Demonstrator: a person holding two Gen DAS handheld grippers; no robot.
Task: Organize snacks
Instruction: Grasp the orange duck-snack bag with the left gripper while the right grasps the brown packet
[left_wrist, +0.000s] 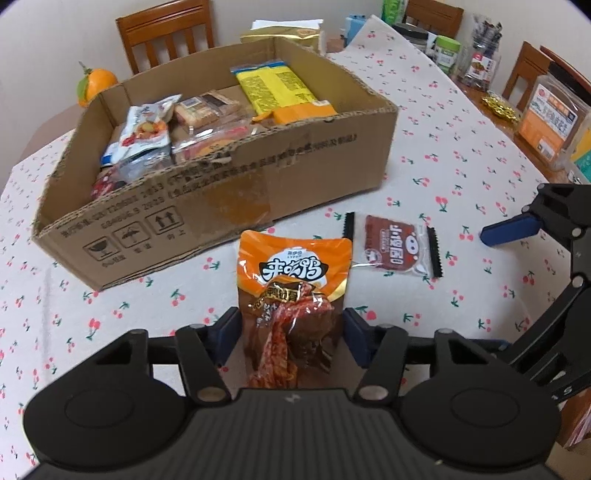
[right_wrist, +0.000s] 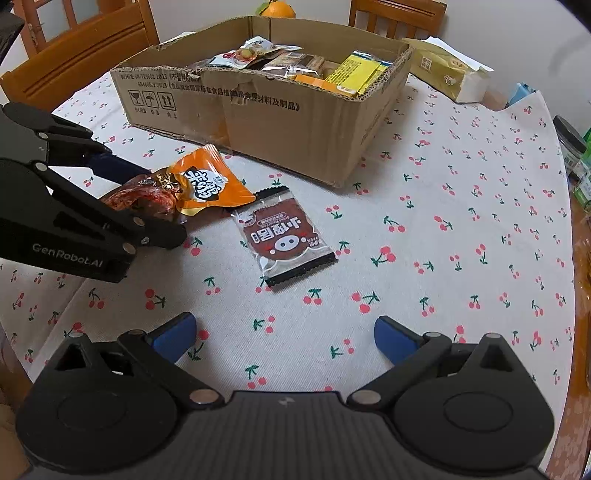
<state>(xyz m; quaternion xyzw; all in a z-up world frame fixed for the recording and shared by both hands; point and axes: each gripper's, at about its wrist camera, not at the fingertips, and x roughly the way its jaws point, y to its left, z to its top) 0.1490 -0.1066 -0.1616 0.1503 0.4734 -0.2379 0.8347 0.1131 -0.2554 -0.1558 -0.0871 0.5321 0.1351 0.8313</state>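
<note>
Gripping the orange snack pouch (left_wrist: 293, 295) at its lower end, the left gripper (left_wrist: 291, 334) has its jaws closed in against the pouch's sides; whether the pouch is off the cloth or only pinched on it cannot be told. The pouch sits just in front of the cardboard box (left_wrist: 280, 177), which already holds several snack packs. Step in hand looks like moving this pouch into the box. To do it well: keep the pinch firm on the bulky filled part, lift clear of the torn front wall, set it down in a free patch rather than on the yellow pack (left_wrist: 275, 90).

The right gripper (right_wrist: 284, 341) hangs wide open over the tablecloth (right_wrist: 443, 258), holding nothing, with the brown pig-face sachet (right_wrist: 286, 238) ahead of it, near but apart from the pouch.

Left wrist view shows the box contents from above and the pouch's print. Right wrist view shows the left gripper from the side, the pouch's tilted top edge, and the sachet's full outline.
</note>
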